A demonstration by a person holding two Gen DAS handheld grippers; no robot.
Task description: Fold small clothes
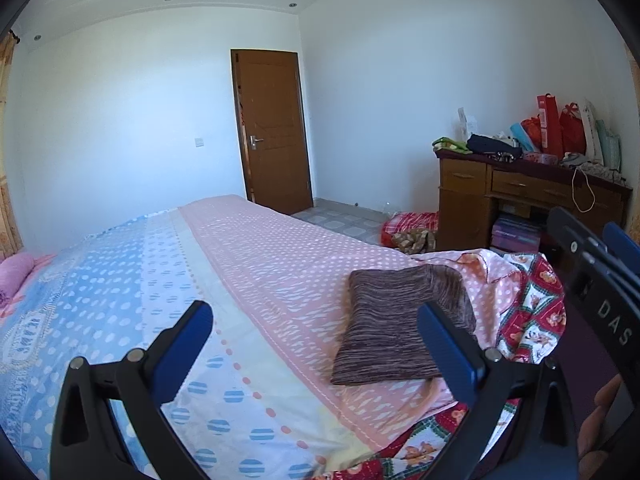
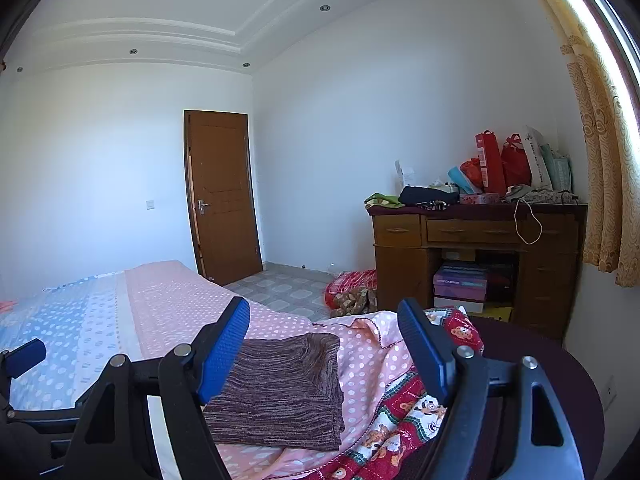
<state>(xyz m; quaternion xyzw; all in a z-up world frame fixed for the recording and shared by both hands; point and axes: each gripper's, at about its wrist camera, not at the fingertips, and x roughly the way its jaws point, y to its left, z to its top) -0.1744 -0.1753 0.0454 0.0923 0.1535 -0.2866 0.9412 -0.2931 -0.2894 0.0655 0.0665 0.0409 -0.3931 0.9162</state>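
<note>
A folded brown-maroon striped knit garment (image 1: 400,324) lies flat on the pink dotted part of the bed sheet (image 1: 260,264); it also shows in the right wrist view (image 2: 280,388). My left gripper (image 1: 316,340) is open and empty, hovering above the bed to the left of the garment, its right finger overlapping the garment's edge in view. My right gripper (image 2: 324,352) is open and empty, held above the garment. The right gripper's body also shows in the left wrist view (image 1: 592,272).
A red cartoon-print blanket (image 2: 404,412) is bunched at the bed's right edge. A wooden desk (image 2: 472,248) piled with bags and clothes stands by the right wall. A brown door (image 2: 220,196) is at the back. A pink pillow (image 1: 16,272) lies far left.
</note>
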